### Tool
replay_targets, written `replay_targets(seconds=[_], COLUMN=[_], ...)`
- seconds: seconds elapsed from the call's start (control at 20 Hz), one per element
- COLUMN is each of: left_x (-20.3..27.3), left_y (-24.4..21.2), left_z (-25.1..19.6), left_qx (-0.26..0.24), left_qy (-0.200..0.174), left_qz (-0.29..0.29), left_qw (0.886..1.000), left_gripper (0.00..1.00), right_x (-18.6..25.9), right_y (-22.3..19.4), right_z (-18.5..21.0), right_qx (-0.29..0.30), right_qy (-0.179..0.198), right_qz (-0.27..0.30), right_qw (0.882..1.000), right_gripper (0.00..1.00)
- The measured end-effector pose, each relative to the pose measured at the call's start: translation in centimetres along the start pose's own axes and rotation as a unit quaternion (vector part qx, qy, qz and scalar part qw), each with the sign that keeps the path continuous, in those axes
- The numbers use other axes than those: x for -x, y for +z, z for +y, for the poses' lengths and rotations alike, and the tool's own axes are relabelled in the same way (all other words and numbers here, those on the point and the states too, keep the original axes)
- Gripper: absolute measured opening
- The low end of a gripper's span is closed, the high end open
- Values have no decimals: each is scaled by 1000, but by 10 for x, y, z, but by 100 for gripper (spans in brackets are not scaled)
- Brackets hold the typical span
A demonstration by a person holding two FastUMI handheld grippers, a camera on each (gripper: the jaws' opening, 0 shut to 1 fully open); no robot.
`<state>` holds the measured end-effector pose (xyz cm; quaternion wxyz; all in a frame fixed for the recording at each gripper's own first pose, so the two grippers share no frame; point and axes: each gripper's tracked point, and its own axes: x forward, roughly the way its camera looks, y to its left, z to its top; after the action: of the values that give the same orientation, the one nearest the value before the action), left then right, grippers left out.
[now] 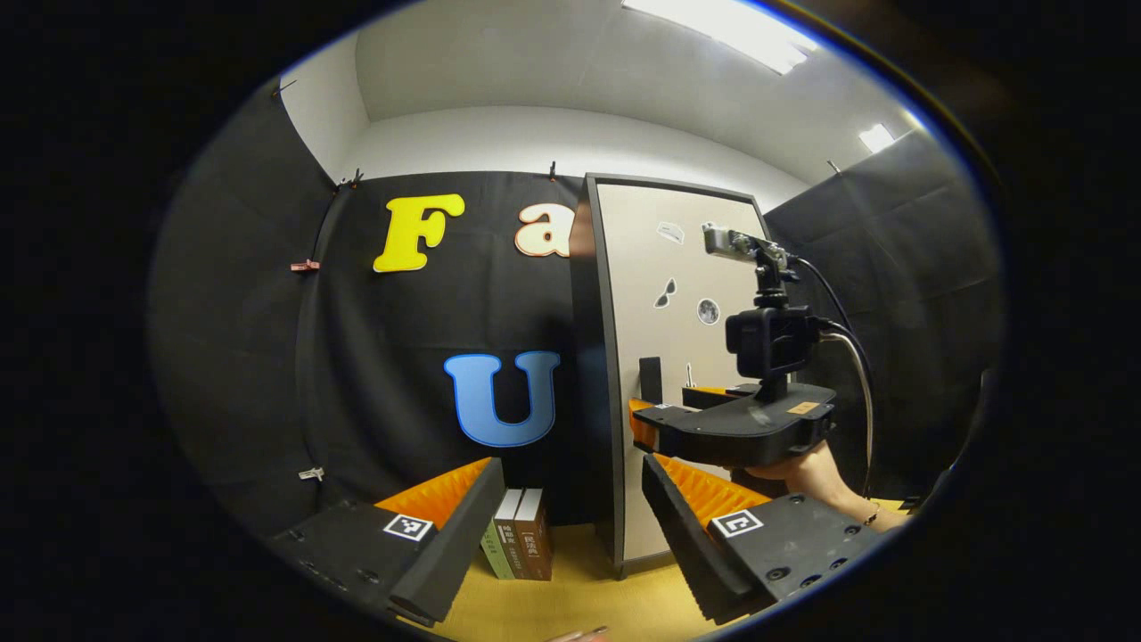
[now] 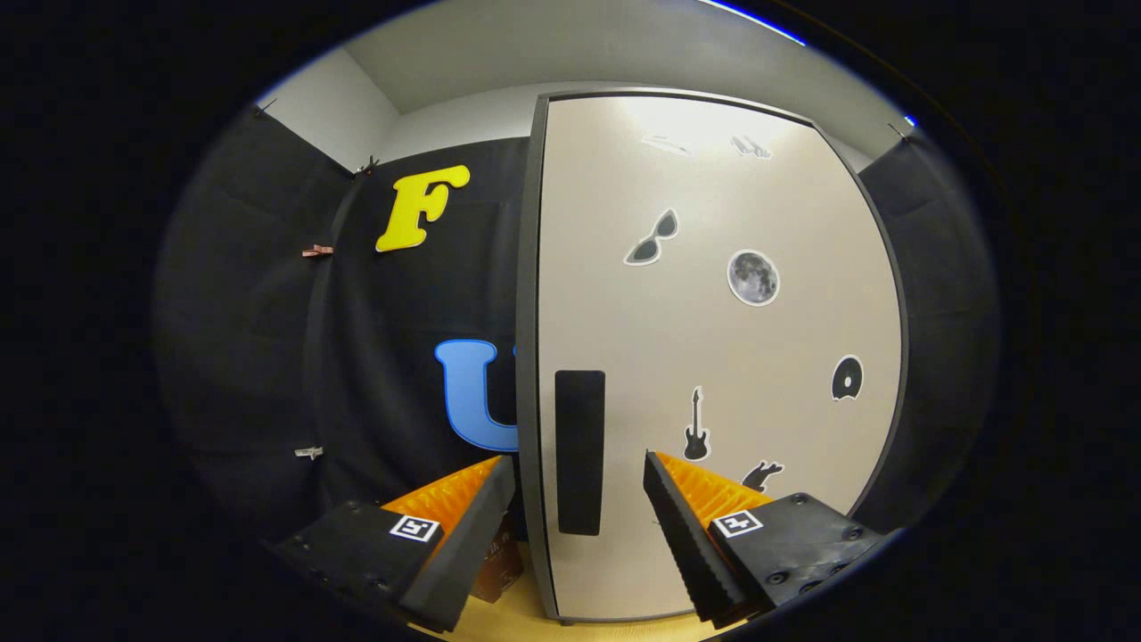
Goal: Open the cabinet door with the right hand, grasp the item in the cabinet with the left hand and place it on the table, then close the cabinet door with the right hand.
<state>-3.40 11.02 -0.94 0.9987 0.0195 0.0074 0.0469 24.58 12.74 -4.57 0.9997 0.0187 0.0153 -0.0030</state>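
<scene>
The right gripper [image 2: 579,499] is held up close to the door [image 2: 713,357]. Its 2 fingers are spread wide and hold nothing. The handle [image 2: 579,450] is a dark bar that stands straight up and down near the door's left edge. It sits right between the 2 fingers, a little farther in. So the next move looks like a short push forward, then a squeeze from both sides of the bar.

The door looks shut. The item is hidden behind it, so I cannot say what it is.

The left gripper [image 1: 570,526] is open too and holds nothing. It hangs farther back from the cabinet, over the yellow table [image 1: 579,597]. The right gripper is much nearer the door, and a hand [image 1: 816,473] holds it from below.

A few books [image 1: 521,535] stand on the table just left of the cabinet. Their spines have writing, but it is too small to read. The door has stickers: sunglasses [image 2: 652,239], a moon [image 2: 753,277], a guitar [image 2: 696,426] and a disc [image 2: 847,378]. I see no words on it.
</scene>
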Motion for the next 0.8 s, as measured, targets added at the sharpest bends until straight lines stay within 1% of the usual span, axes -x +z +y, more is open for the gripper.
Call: replay_targets(seconds=[0.15, 0.2, 0.25, 0.3, 0.35, 0.4, 0.45, 0.5, 0.55, 0.6, 0.65, 0.7, 0.8], left_x=[-2, -2, -2, -2, -1, 0, 2, 5, 8, 10, 13, 16, 21], left_y=[-4, -5, -5, -6, -6, -8, -8, -9, -8, -10, -9, -10, -10], left_z=[1, 2, 4, 7, 13, 17, 21, 22, 25, 29, 31, 32, 36], left_qx=[3, 4, 4, 6, 8, 11, 15, 17, 17, 17, 18, 19, 23], left_qy=[5, 8, 11, 15, 18, 22, 24, 28, 33, 38, 42, 44, 46], left_qz=[8, 9, 11, 12, 12, 12, 12, 11, 11, 11, 10, 10, 10], left_qw=[1000, 1000, 1000, 1000, 1000, 1000, 1000, 999, 999, 999, 999, 999, 999], left_gripper=[98, 98, 98, 98, 98, 98, 98, 98, 98, 98, 98, 98, 98], right_x=[-13, -16, -20, -24, -28, -31, -32, -26, -33, -35, -33, -34, -32], right_y=[-3, -5, -8, -10, -11, -12, -13, -12, -17, -15, -16, -16, -16], right_z=[-1, -1, 0, -1, -4, -6, 0, -1, -2, -2, -3, -3, -3], right_qx=[14, 14, 14, 15, 20, 25, 24, 19, 17, 19, 15, 10, 8], right_qy=[-12, -13, -13, -20, -30, -35, -28, -40, -49, -54, -55, -54, -49], right_qz=[-6, -5, -2, 0, 1, 1, 4, 4, 5, 6, 9, 11, 14], right_qw=[1000, 1000, 1000, 1000, 999, 999, 999, 999, 999, 998, 998, 998, 999], right_gripper=[95, 90, 83, 80, 71, 65, 53, 52, 35, 31, 24, 14, 14])
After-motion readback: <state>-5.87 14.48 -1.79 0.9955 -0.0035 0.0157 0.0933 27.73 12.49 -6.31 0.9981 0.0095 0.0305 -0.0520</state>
